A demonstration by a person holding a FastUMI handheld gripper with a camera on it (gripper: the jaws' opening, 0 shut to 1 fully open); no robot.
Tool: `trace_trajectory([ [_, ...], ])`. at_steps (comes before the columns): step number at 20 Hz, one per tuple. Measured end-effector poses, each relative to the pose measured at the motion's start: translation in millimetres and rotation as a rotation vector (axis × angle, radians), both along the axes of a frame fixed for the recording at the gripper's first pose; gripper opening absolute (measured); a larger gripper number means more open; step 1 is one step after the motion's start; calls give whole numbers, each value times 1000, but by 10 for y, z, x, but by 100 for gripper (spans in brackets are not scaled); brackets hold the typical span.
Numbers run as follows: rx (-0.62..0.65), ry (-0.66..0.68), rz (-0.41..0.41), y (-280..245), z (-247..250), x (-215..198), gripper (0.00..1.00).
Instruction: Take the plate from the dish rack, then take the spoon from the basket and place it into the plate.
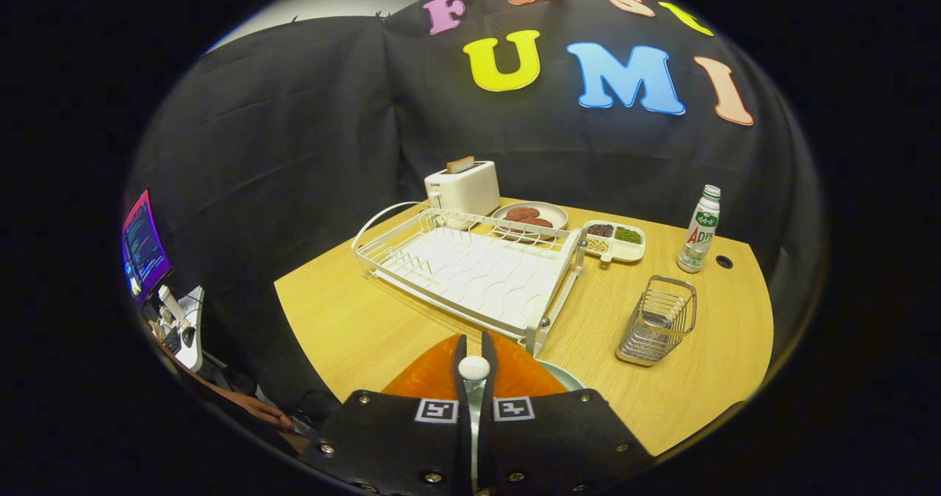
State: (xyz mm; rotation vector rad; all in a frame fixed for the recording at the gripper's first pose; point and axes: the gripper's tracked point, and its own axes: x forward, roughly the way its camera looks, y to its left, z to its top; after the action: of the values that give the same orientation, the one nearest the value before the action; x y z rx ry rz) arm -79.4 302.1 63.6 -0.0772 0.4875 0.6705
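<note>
My claw [474,360] is clamped on one slim metal spoon with a white ball end [474,368], its long axis running straight ahead between my fingers, over the round orange plate [426,382] on the wooden table [353,320]. Beyond lie one white wire dish rack [470,272], unloaded, and one silver wire basket [658,320].

The gripper [474,367] has a wide dark body with a matte face. Round metal screws [434,476] line its edges. Two square black-and-white coded markers [437,410] sit side by side at the finger bases.
</note>
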Motion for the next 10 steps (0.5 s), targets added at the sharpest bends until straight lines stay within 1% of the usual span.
trace_trajectory([
  [2, -24, 12, 6, 35, -57, -5, 3],
  [5, -45, -17, -28, -21, -37, 79, 11],
  [8, 0, -22, -25, -16, 84, 101, 14],
  [9, 13, -25, -31, -49, 110, 127, 19],
  [10, 20, -26, -38, -76, 131, 165, 21],
])
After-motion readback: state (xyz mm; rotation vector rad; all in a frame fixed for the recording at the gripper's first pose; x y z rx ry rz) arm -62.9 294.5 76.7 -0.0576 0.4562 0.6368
